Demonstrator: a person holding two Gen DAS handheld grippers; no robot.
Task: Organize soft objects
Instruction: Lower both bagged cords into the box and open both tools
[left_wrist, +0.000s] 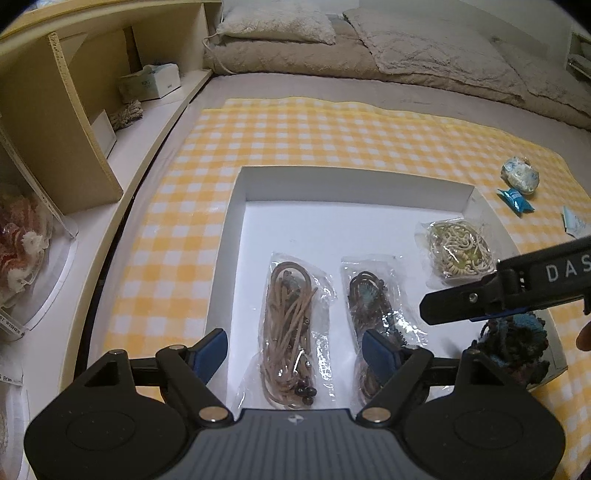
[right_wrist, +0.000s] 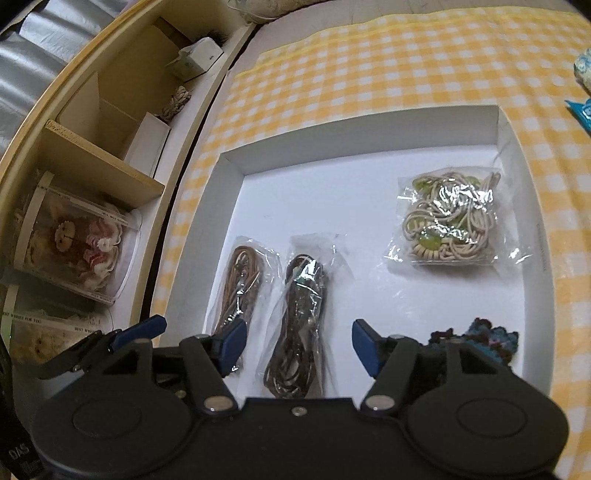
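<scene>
Yellow-and-white checked cloth (left_wrist: 332, 125) under a white shallow cardboard tray (right_wrist: 236, 162). In the tray, clear bags: tan cord bundle (left_wrist: 291, 332), dark brown cord bundle (right_wrist: 299, 325), cream cord with green beads (right_wrist: 447, 221). Loose dark blue-and-black crocheted piece (right_wrist: 480, 336).

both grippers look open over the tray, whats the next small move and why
Probably lift the right gripper clear and swing it toward the blue-white bundle lying on the checked cloth. Both it and the left gripper stand open and hold nothing, the bagged cords already lie in the white tray, and that bundle is outside it.
</scene>
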